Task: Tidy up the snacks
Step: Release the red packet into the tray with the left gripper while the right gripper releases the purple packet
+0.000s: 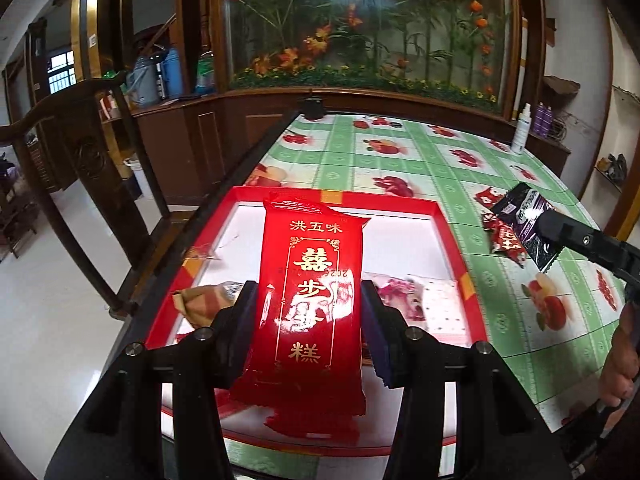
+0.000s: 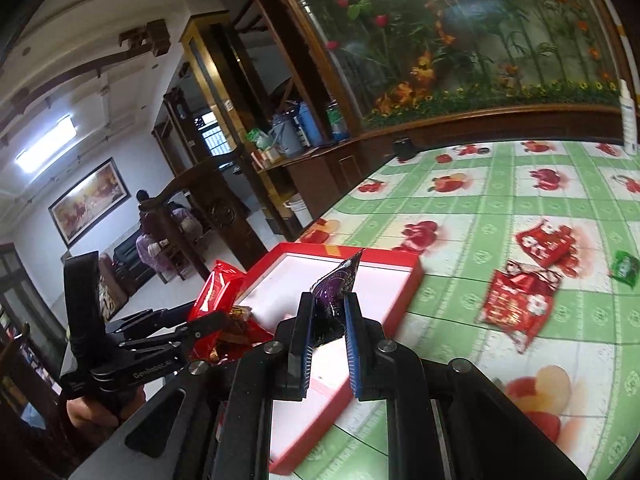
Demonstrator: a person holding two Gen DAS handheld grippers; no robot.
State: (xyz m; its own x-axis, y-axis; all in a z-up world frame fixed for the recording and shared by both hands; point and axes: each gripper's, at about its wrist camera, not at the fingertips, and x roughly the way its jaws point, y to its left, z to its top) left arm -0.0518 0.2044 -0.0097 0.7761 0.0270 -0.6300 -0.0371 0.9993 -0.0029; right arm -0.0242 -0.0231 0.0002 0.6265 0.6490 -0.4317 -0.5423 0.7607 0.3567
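Observation:
My left gripper (image 1: 308, 300) is shut on a long red cake packet with gold characters (image 1: 312, 280) and holds it over the red tray (image 1: 448, 232) with a white floor. A tan packet (image 1: 204, 300) and a pink-white packet (image 1: 420, 304) lie in the tray. My right gripper (image 2: 328, 316) is shut on a dark purple snack packet (image 2: 334, 284) above the tray's (image 2: 400, 262) near right part; this packet also shows in the left wrist view (image 1: 524, 220). The left gripper (image 2: 208, 320) and its red packet (image 2: 218, 288) show at the tray's left.
Small red packets (image 2: 516, 304) (image 2: 544, 244) and a green one (image 2: 624, 268) lie loose on the green fruit-print tablecloth (image 2: 460, 208). A white spray bottle (image 1: 522, 130) stands at the table's far right. A wooden chair (image 1: 80, 160) stands left of the table.

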